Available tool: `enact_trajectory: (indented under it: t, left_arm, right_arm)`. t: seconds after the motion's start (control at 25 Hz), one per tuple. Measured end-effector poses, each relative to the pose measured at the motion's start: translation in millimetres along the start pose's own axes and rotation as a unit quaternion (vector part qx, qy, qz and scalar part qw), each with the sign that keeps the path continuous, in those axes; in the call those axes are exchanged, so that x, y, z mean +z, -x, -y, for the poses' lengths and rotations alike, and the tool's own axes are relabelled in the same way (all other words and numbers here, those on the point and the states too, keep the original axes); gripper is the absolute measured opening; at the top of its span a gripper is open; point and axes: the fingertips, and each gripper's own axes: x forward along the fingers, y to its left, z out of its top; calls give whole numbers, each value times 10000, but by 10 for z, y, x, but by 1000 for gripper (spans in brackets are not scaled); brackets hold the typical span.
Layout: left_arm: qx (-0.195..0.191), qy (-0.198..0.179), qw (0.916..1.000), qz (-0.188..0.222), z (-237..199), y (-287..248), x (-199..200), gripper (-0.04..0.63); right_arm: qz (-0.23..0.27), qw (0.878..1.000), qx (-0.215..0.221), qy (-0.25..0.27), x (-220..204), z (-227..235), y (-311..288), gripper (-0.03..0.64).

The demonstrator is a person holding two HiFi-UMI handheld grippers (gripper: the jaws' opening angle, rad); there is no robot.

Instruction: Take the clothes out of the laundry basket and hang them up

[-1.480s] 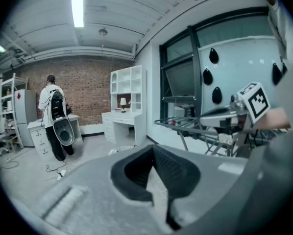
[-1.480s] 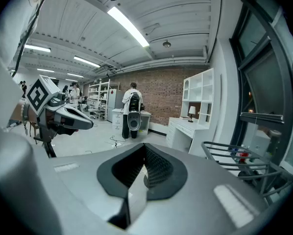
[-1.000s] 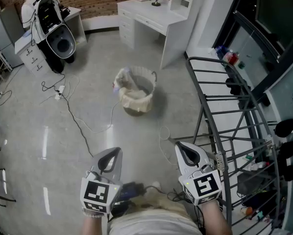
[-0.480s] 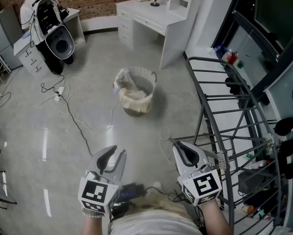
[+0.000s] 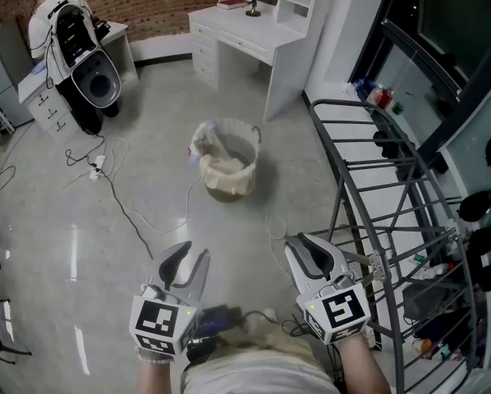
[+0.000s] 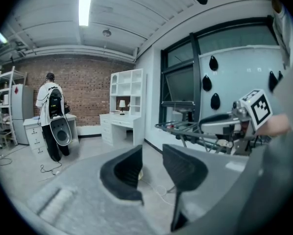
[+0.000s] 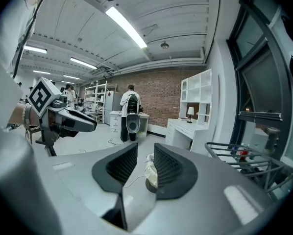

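A round laundry basket (image 5: 227,161) with pale clothes in it stands on the floor ahead, well beyond both grippers. The same basket (image 7: 150,176) shows between the jaws in the right gripper view. My left gripper (image 5: 185,263) is held low at the bottom left, its jaws opening with nothing between them. My right gripper (image 5: 305,253) sits at the bottom right beside the drying rack (image 5: 385,220), its jaws also opening and empty. The rack's bars are bare. In the left gripper view the jaws (image 6: 151,168) stand apart with only floor between them.
A white desk (image 5: 245,35) stands behind the basket. A person in white (image 5: 61,23) stands at a drawer unit at the back left. Cables (image 5: 130,212) trail over the floor left of the basket. A dark-framed window wall runs along the right.
Both grippers' jaws have gone from shut to parted. The head view has shifted slightly, so the basket sits a little higher in the picture.
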Motion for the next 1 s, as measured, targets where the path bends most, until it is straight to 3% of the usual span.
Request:
enact_trajectory:
  t: [0.28, 0.6, 1.0]
  left_arm:
    - [-101, -91, 9995, 269, -243, 63, 73, 126]
    - [58, -253, 9989, 379, -546, -20, 173, 126]
    - [201, -286, 9992, 178, -1092, -768, 222, 126]
  right_arm:
    - [85, 9997, -240, 9, -5, -136, -71, 92]
    - [51, 9996, -268, -4, 2, -89, -297, 94]
    - [-8, 9999, -91, -79, -22, 425, -1172, 94]
